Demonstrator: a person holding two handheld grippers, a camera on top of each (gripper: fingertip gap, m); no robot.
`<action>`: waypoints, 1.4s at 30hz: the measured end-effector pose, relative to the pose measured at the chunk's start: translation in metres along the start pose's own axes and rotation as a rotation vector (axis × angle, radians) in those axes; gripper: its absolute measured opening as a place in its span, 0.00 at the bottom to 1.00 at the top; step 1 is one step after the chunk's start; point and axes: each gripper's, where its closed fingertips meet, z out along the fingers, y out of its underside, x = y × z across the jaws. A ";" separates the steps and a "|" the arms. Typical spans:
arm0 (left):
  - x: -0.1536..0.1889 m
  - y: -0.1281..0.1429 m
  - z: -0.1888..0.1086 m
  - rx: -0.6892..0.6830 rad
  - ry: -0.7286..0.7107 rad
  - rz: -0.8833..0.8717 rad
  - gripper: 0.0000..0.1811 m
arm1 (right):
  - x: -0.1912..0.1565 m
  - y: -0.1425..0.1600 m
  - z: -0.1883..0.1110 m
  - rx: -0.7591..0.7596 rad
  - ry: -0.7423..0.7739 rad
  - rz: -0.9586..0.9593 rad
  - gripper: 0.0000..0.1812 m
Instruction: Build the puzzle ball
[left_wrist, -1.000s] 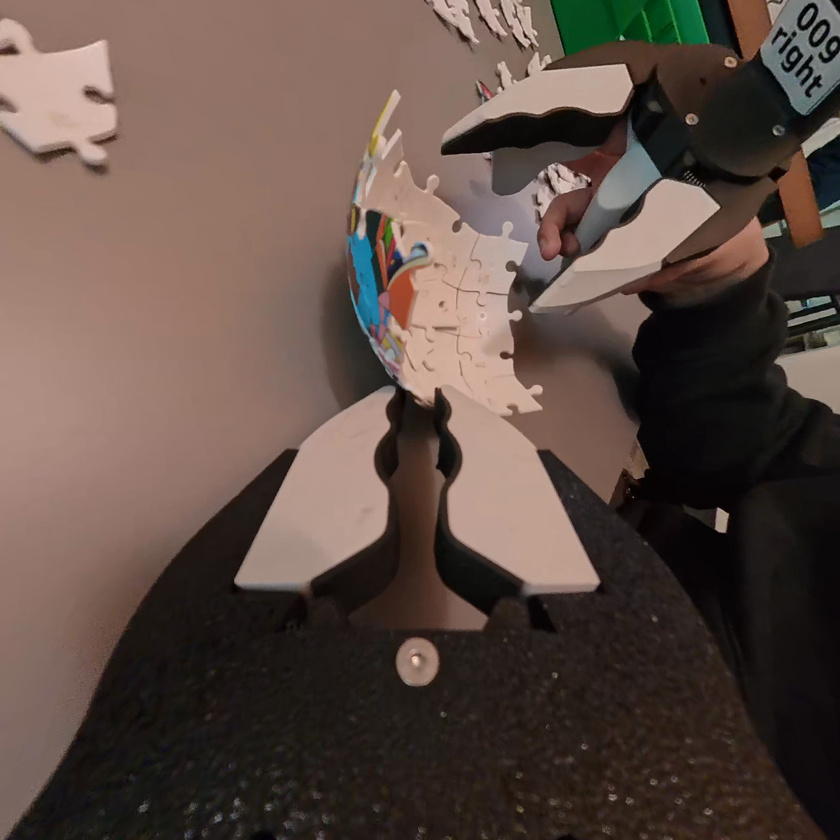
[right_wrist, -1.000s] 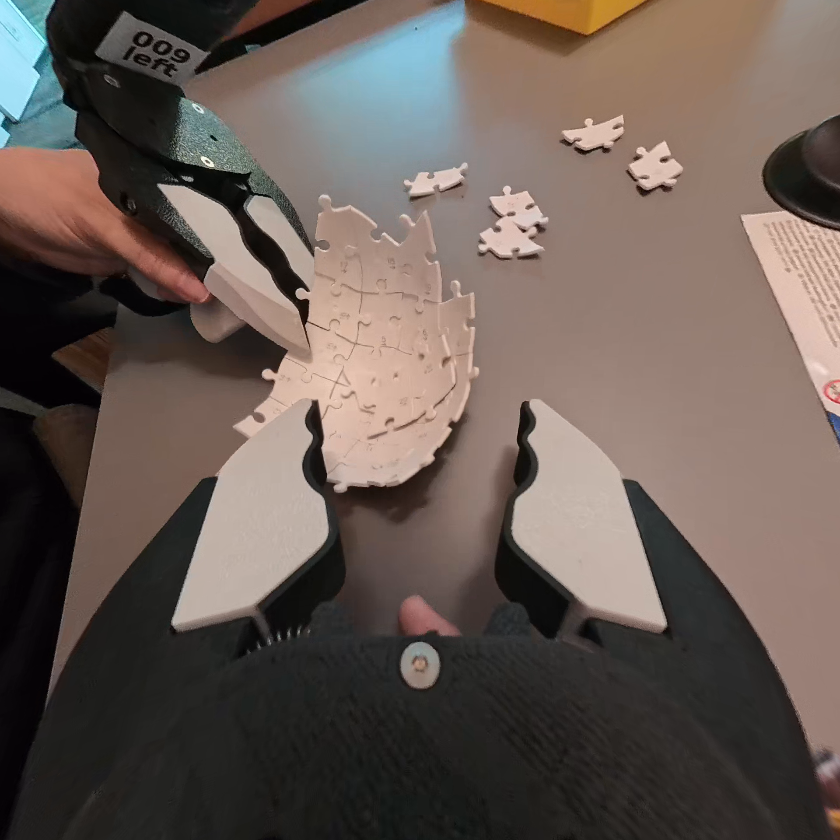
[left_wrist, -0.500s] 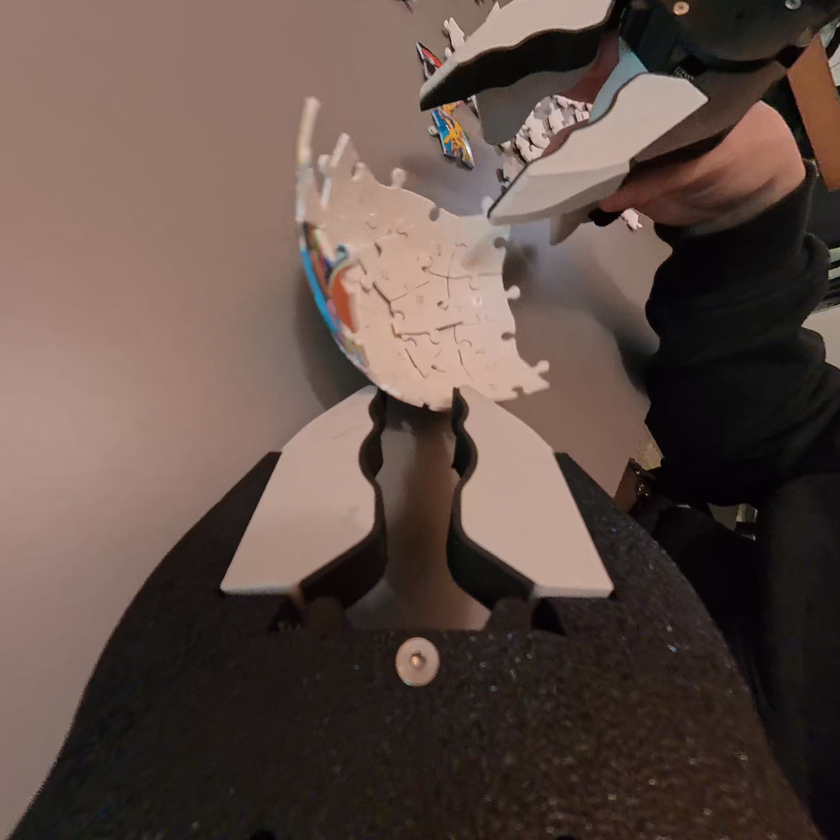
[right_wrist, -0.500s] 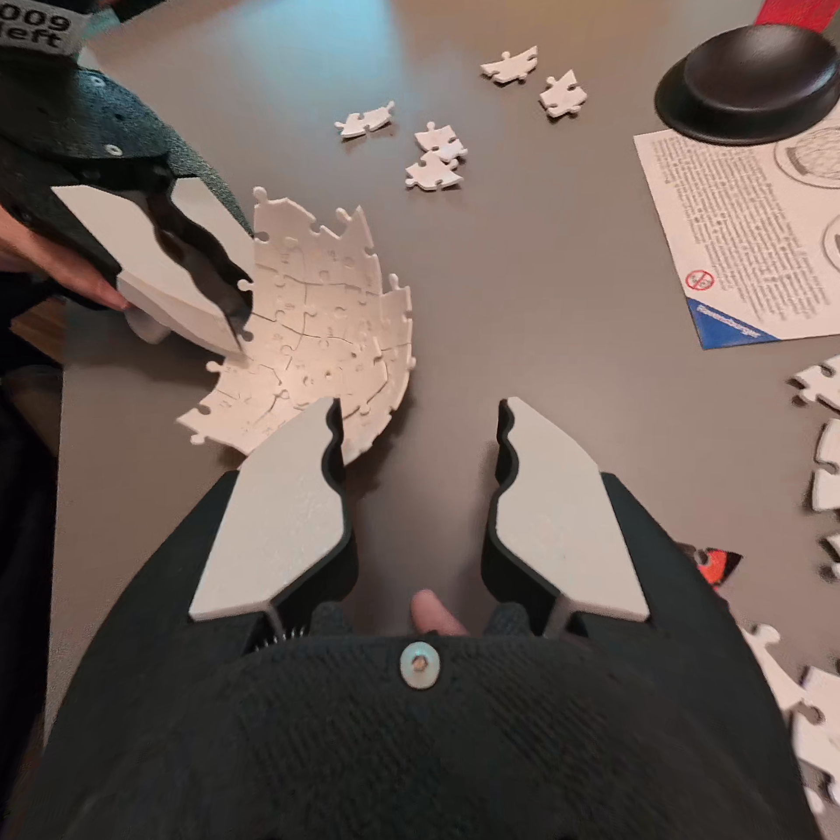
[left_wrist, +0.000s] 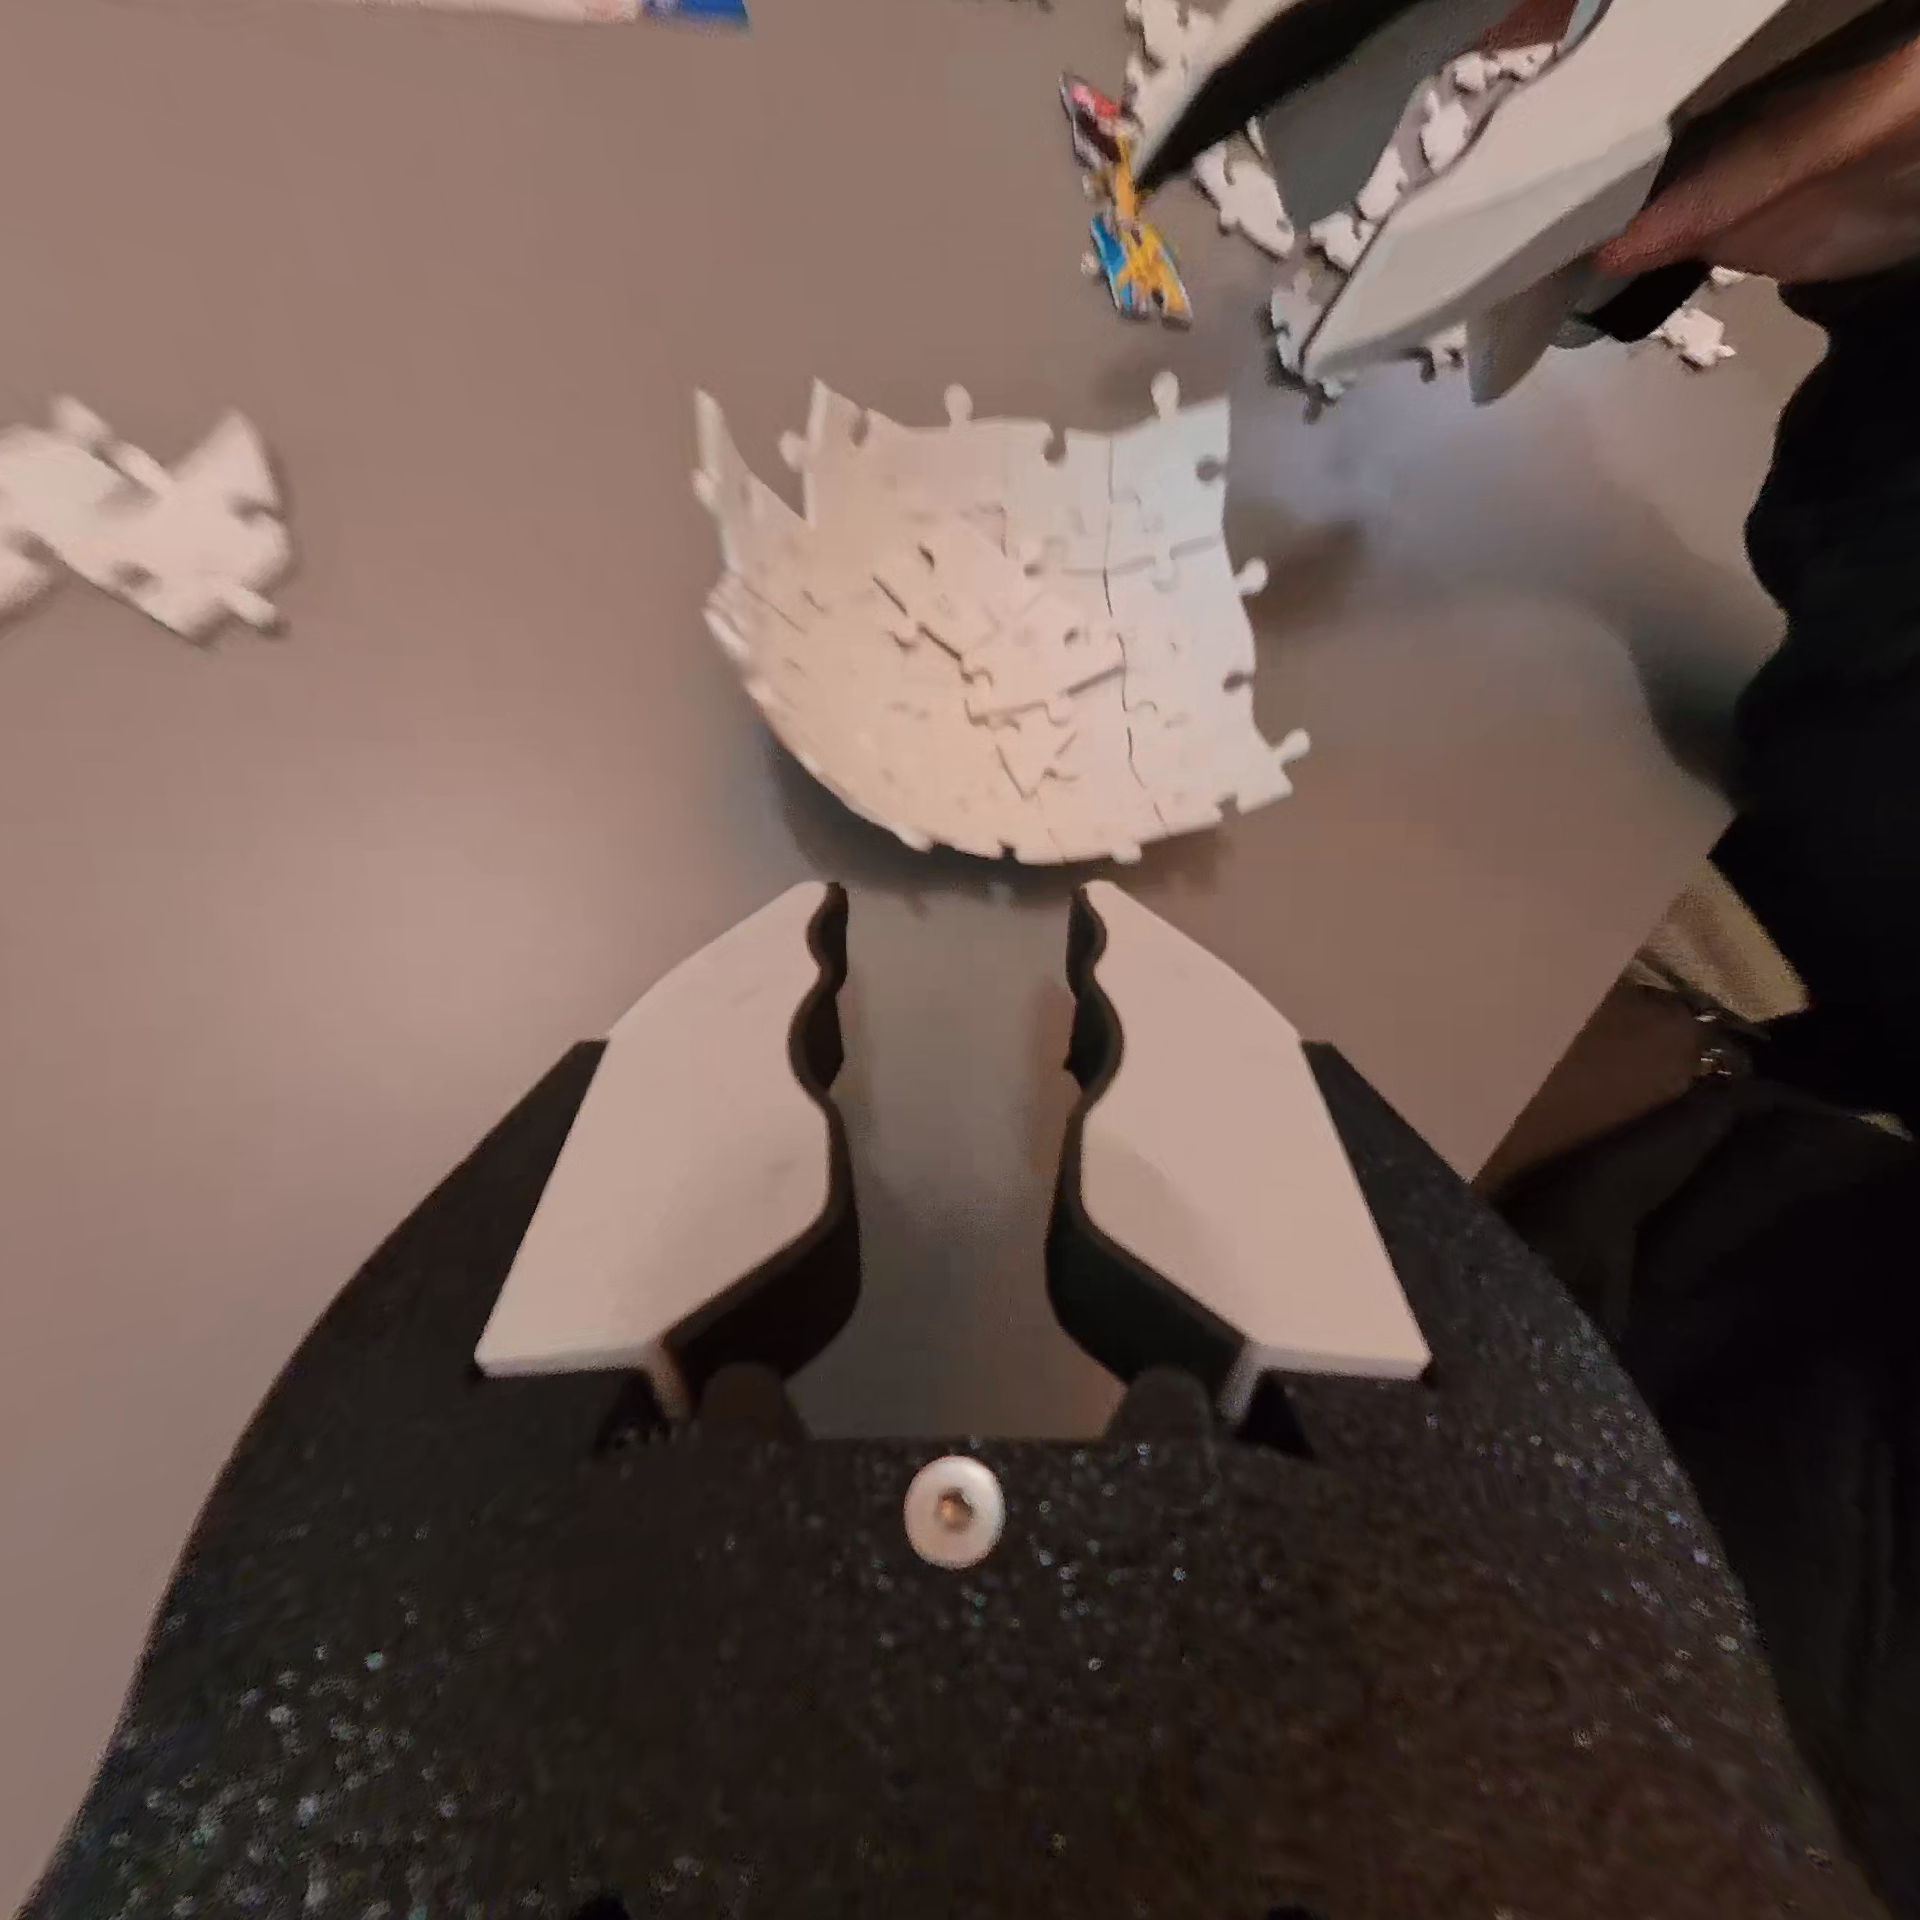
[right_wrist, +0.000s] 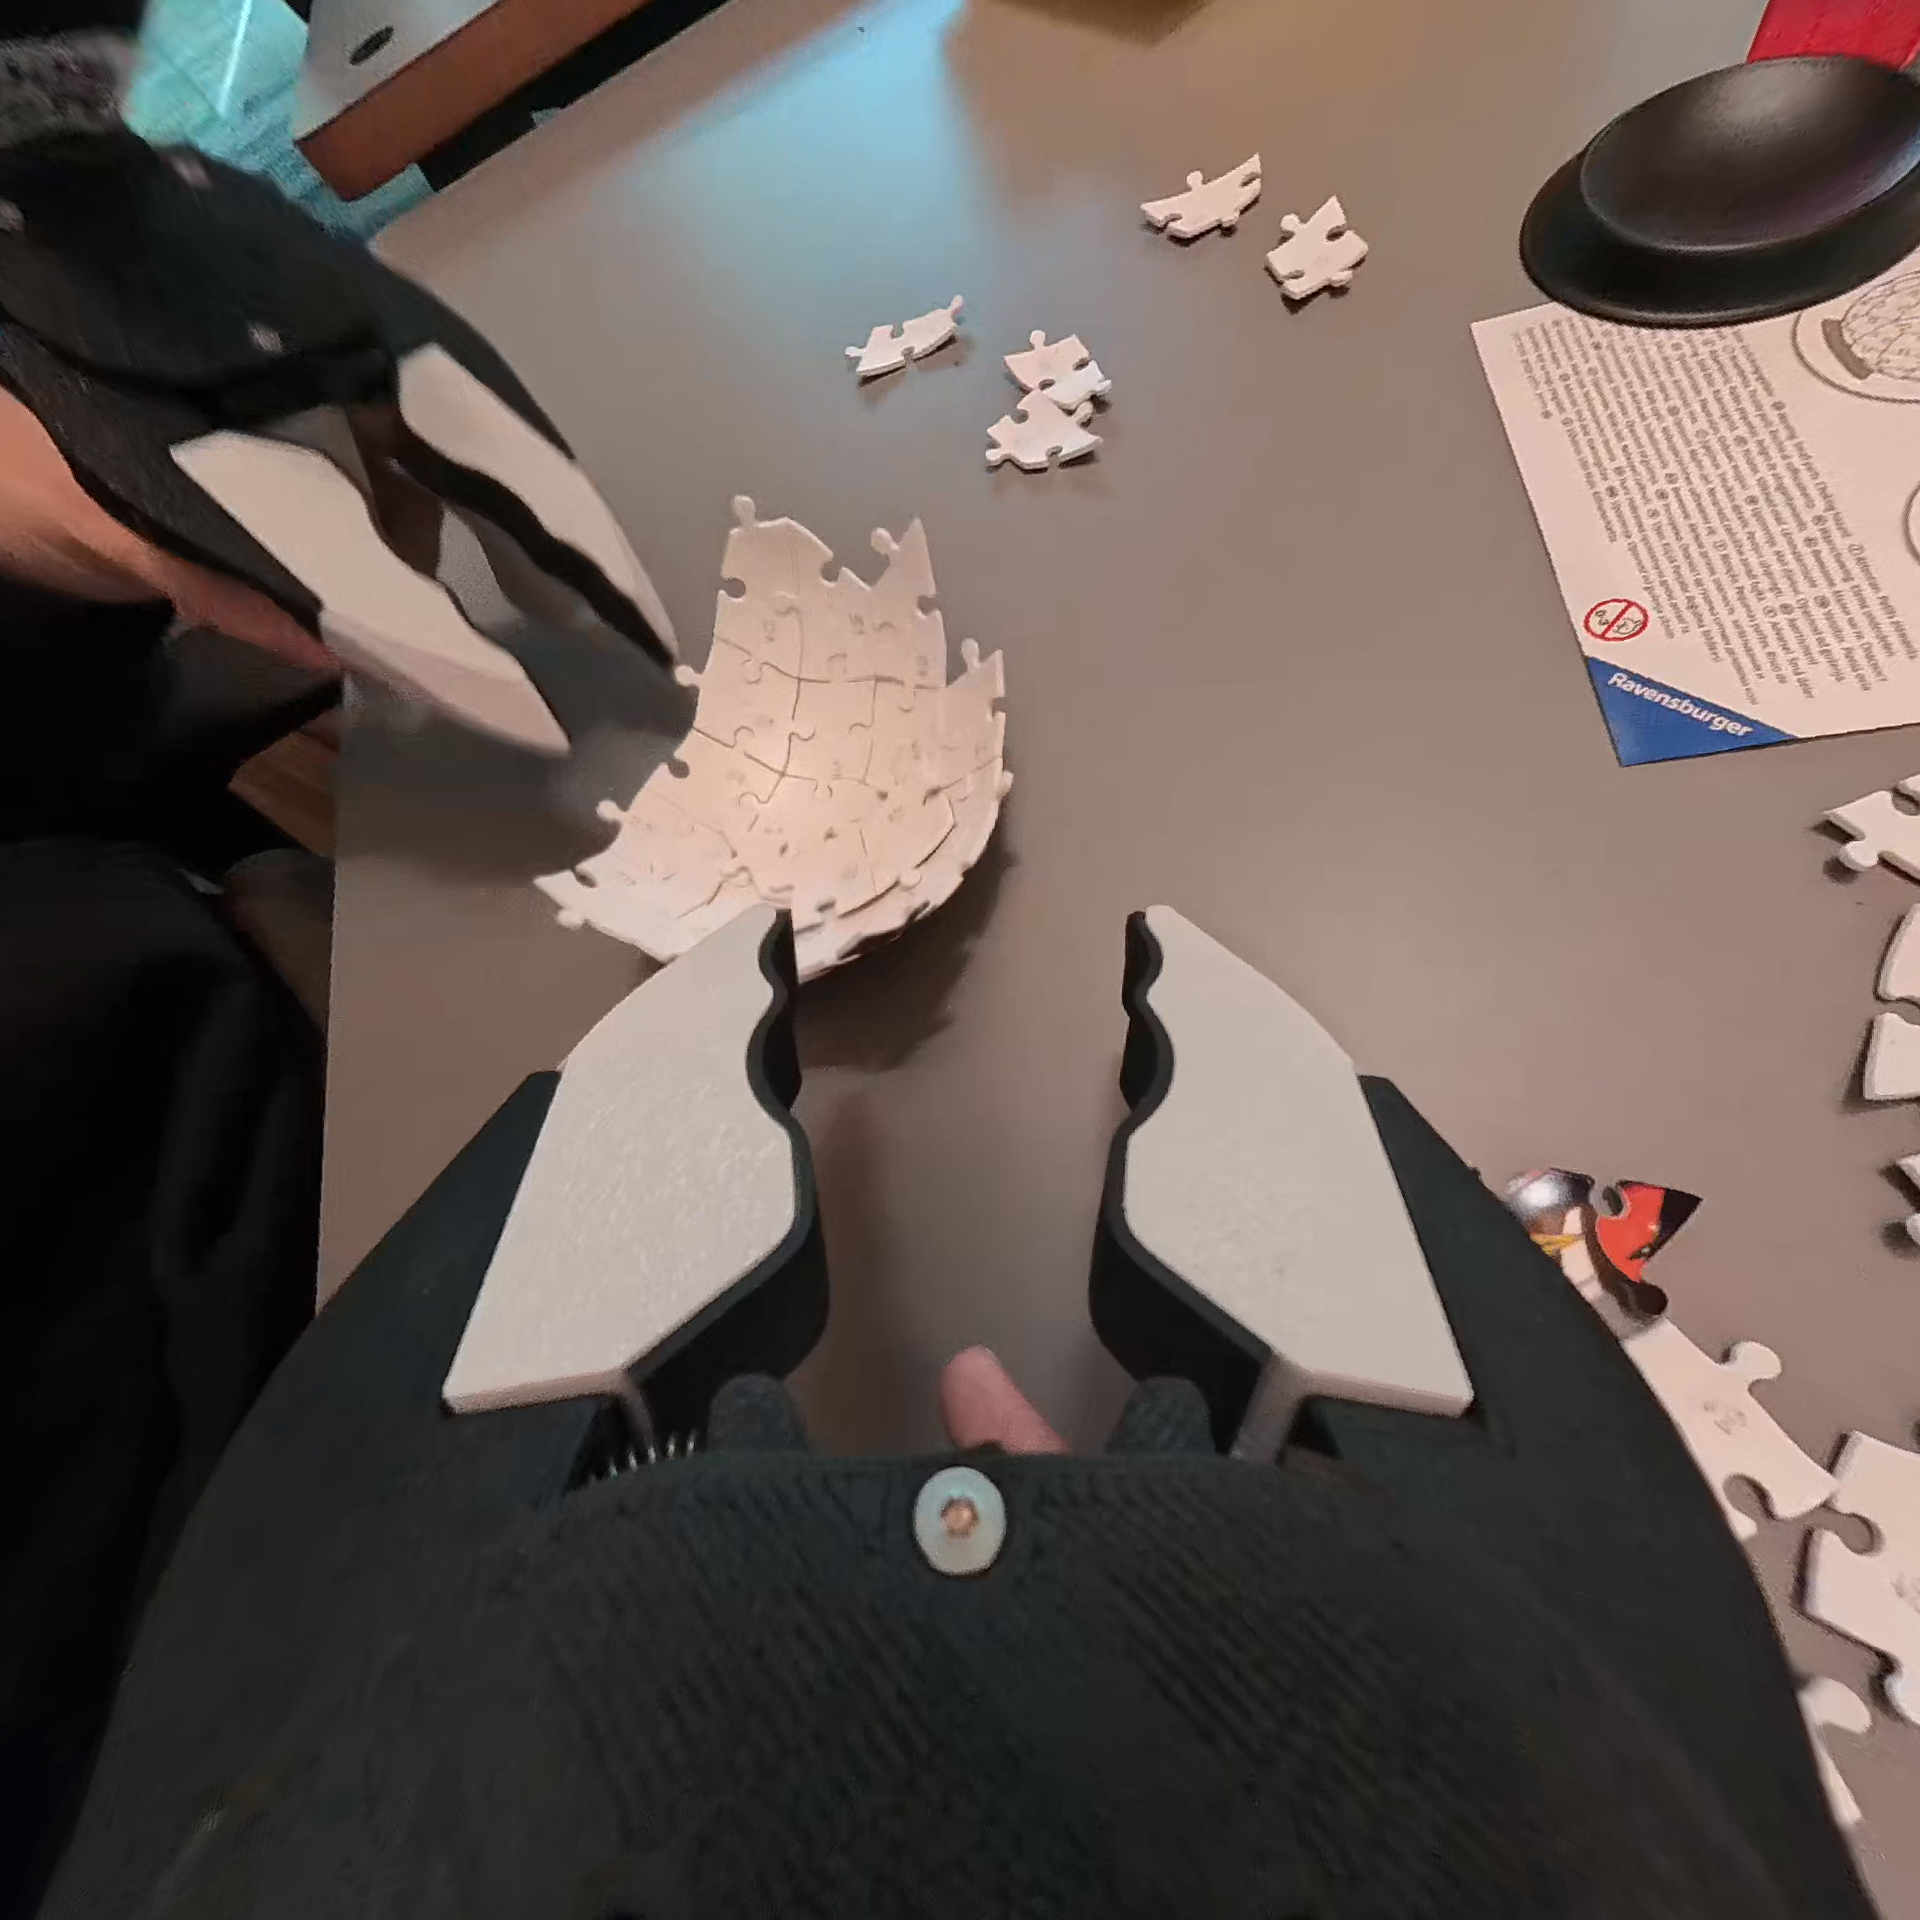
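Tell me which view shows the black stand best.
The right wrist view: the black stand sits whole at the far right of the table, beside the instruction sheet. The left wrist view does not show it.

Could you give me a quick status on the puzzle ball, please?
Both hand-held grippers open: left, right. Ball shell on table, unheld. Nothing in the way.

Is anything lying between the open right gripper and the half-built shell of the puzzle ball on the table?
Nothing visible does. The shell rests hollow side up on the bare table, just ahead-left of the right gripper. The left gripper, open, hovers at its far-left edge.
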 end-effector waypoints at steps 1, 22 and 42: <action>-0.002 -0.008 -0.007 0.014 -0.027 0.042 0.22 | 0.000 0.002 -0.002 -0.012 -0.004 -0.007 0.33; 0.004 -0.042 0.053 -0.537 0.080 0.675 0.26 | 0.007 0.020 -0.021 -0.062 0.008 -0.033 0.33; 0.004 -0.028 0.074 -0.611 0.044 0.725 0.26 | 0.013 0.030 -0.015 -0.094 0.008 -0.015 0.35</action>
